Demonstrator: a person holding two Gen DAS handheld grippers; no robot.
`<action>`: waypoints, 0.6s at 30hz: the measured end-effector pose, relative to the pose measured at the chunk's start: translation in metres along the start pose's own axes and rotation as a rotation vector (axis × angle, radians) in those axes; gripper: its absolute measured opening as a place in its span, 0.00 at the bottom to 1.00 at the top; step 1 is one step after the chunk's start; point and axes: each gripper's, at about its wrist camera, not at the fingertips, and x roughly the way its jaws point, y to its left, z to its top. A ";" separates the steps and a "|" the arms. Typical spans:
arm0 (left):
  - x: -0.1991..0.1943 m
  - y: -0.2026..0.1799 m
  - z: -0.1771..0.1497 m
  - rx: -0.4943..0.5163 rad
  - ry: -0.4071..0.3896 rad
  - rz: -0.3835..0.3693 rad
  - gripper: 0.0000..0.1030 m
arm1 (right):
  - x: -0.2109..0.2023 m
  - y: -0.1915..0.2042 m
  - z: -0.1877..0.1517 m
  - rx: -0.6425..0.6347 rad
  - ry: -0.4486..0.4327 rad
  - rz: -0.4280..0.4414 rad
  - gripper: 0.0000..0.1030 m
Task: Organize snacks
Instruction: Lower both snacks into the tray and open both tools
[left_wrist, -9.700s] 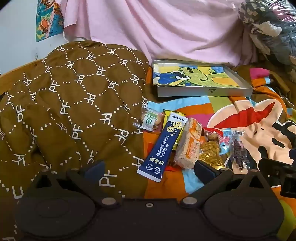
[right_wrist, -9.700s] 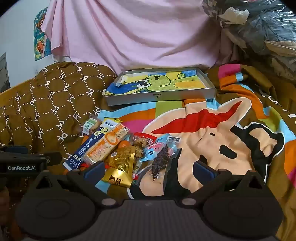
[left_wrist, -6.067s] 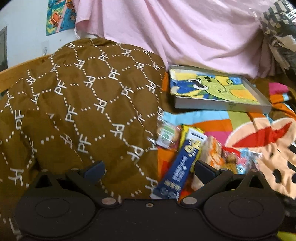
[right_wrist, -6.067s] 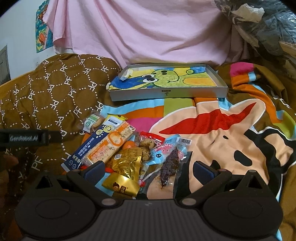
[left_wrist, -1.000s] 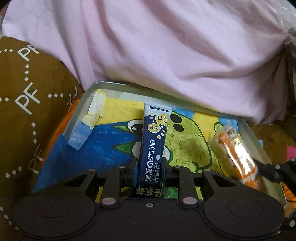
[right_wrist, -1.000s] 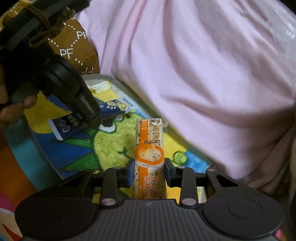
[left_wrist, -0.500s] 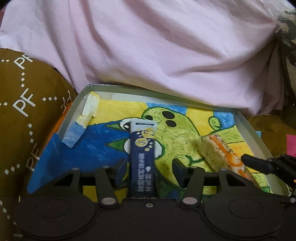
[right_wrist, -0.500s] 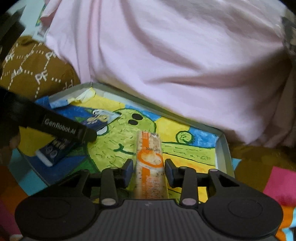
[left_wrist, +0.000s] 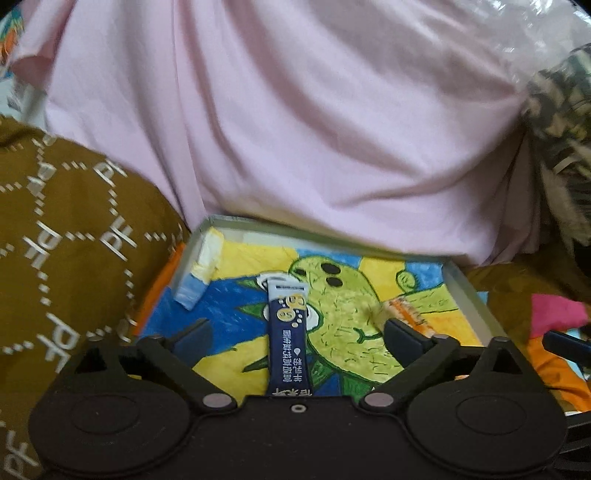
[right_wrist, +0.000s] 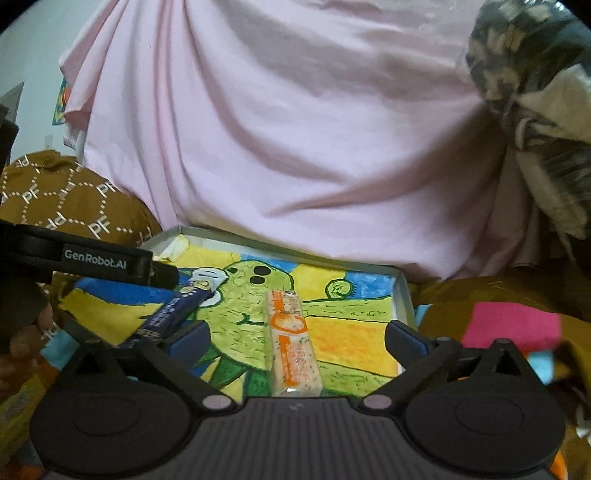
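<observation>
A shallow grey tray (left_wrist: 466, 291) with a green cartoon picture on its floor lies at the foot of a pink sheet; it also shows in the right wrist view (right_wrist: 403, 291). A dark blue snack stick (left_wrist: 289, 339) lies flat in the tray between my left gripper's (left_wrist: 295, 334) open fingers, not touched. An orange-and-white snack bar (right_wrist: 291, 343) lies in the tray between my right gripper's (right_wrist: 295, 334) open fingers, also free. The bar's end shows in the left wrist view (left_wrist: 402, 314). The blue stick shows in the right wrist view (right_wrist: 173, 306) under the left gripper's body.
A brown patterned quilt (left_wrist: 66, 236) rises left of the tray. The pink sheet (left_wrist: 295, 129) hangs right behind it. A colourful blanket with a pink patch (right_wrist: 513, 325) lies to the right. A camouflage-patterned bundle (right_wrist: 535, 85) sits at the upper right.
Both grippers have opened wide and pulled back a little. The blue stick and the orange bar now lie released on the tray floor.
</observation>
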 end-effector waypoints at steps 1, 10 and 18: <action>-0.008 0.000 0.000 0.009 -0.014 0.002 0.99 | -0.007 0.002 0.001 0.001 -0.003 -0.004 1.00; -0.075 0.000 -0.001 0.089 -0.066 0.013 0.99 | -0.070 0.021 0.013 0.040 -0.039 0.003 1.00; -0.132 0.008 -0.022 0.137 -0.064 0.014 0.99 | -0.120 0.049 0.005 0.027 -0.064 0.039 1.00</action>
